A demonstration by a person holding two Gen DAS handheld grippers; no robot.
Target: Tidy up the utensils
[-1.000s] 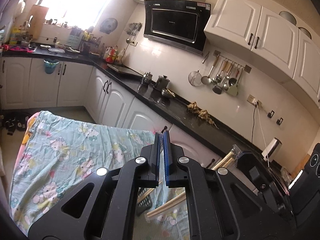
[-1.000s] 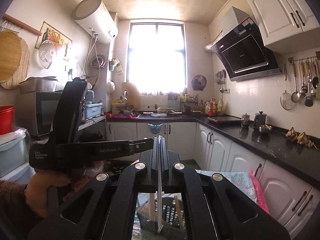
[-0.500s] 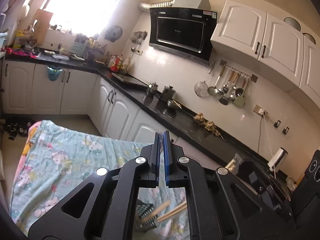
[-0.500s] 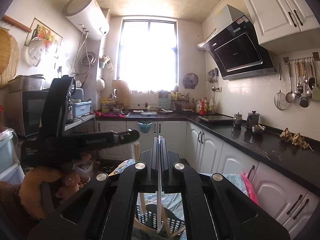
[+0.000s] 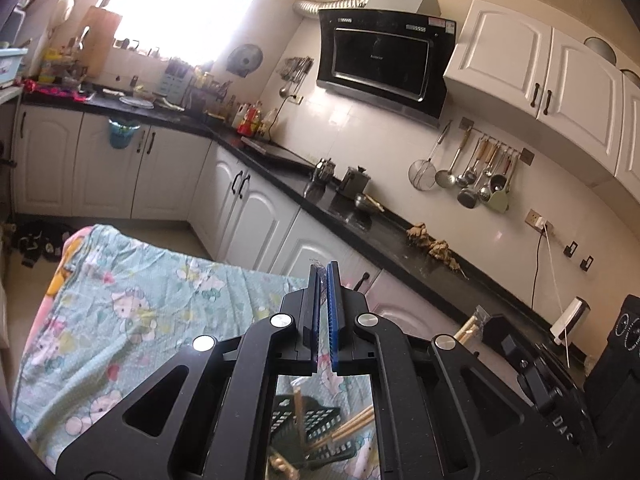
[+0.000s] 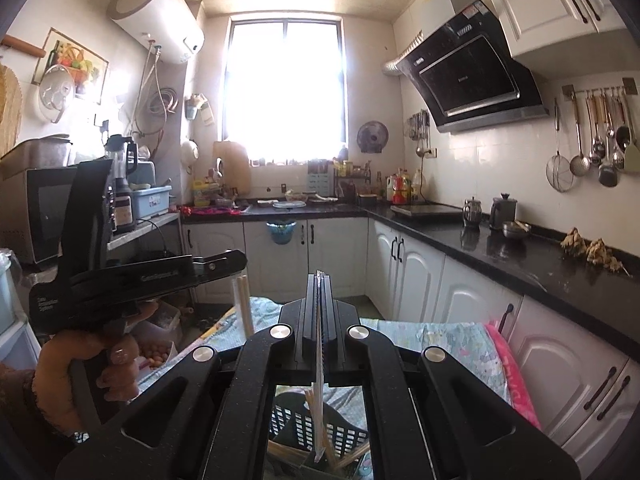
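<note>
Both grippers have risen since the earlier frames. Left gripper [image 5: 324,276]: blue-padded jaws nearly together with a thin sliver gap, nothing seen between them. Right gripper [image 6: 319,280]: jaws clamped on a thin clear plastic strip [image 6: 318,400] that hangs down toward the black slotted basket [image 6: 340,436]. Basket sits on the floral cloth [image 5: 132,320], now lower in view, holding wooden chopsticks [image 5: 352,426] leaning at angles.
</note>
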